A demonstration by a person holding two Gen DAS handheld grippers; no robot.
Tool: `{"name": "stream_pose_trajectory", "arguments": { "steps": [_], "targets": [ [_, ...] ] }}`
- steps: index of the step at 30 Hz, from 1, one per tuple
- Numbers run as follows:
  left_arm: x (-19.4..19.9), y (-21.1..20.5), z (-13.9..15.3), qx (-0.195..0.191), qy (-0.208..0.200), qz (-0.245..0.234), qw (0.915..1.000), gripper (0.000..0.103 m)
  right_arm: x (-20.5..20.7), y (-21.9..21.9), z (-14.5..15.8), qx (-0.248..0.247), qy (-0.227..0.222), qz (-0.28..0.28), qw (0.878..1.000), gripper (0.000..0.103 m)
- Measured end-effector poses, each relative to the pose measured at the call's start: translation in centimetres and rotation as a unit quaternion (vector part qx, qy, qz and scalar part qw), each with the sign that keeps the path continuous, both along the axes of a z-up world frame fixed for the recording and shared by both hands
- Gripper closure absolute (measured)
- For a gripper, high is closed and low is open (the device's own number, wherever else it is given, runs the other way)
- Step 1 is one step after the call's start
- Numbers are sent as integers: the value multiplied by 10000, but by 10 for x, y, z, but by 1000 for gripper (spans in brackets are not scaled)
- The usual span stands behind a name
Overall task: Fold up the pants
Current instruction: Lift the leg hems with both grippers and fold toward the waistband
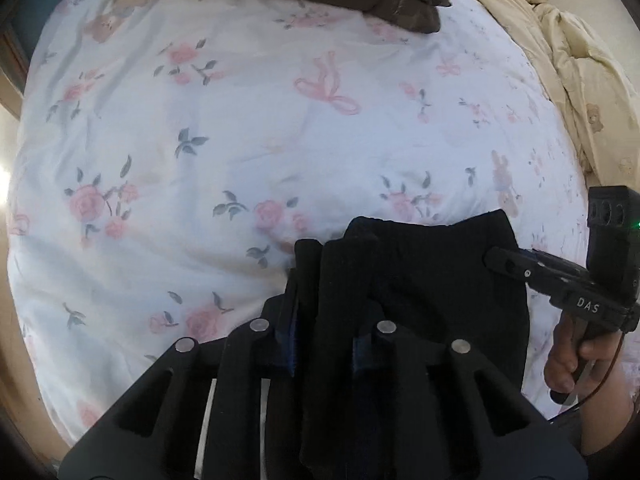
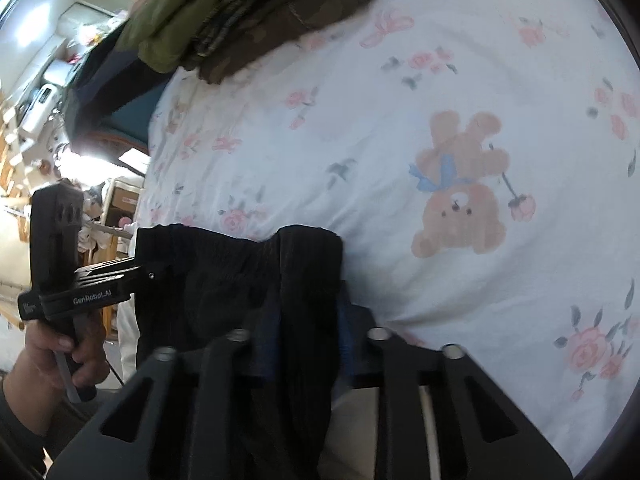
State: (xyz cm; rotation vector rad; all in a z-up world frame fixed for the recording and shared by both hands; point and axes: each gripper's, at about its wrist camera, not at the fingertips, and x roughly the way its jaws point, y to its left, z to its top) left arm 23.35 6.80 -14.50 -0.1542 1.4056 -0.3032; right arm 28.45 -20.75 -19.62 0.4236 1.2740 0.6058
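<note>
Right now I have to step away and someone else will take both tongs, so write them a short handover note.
Left tongs: shut on the black pants, at one end of the top edge.
Right tongs: shut on the same edge, at the other end.
The pants hang between the two tongs, held up over the near edge of the floral bed sheet.
A pile of folded green and camouflage clothes sits at the far side of the bed.
Done: pants picked up by the edge.
Left: lay them flat on the sheet, fold, probably add to the pile.
</note>
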Motion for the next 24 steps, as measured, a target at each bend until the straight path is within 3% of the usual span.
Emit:
{"name": "stream_pose_trajectory", "arguments": {
  "steps": [4,8,12,16,21,24],
  "targets": [
    [4,4,13,-196,-101,-22,9998,89,5,1,20,-52,-187,173,9997,87],
    [29,-5,40,-122,-596,-389,9974,89,26,4,57,-404,-647,400,9963,87],
    [64,-22,79,-19,-1232,-725,9897,88,57,1,95,-845,-1123,386,9893,87],
    [67,-37,107,237,-2011,-1254,9712,88,66,-3,128,-1140,-1831,391,9757,87],
    [33,-45,108,413,-2424,-2081,9467,87,31,-2,136,-1488,-2376,864,9560,87],
    [9,-50,104,320,-2547,-2338,9378,87,-2,-8,136,-1510,-2679,1049,9457,87]
  ]
}}
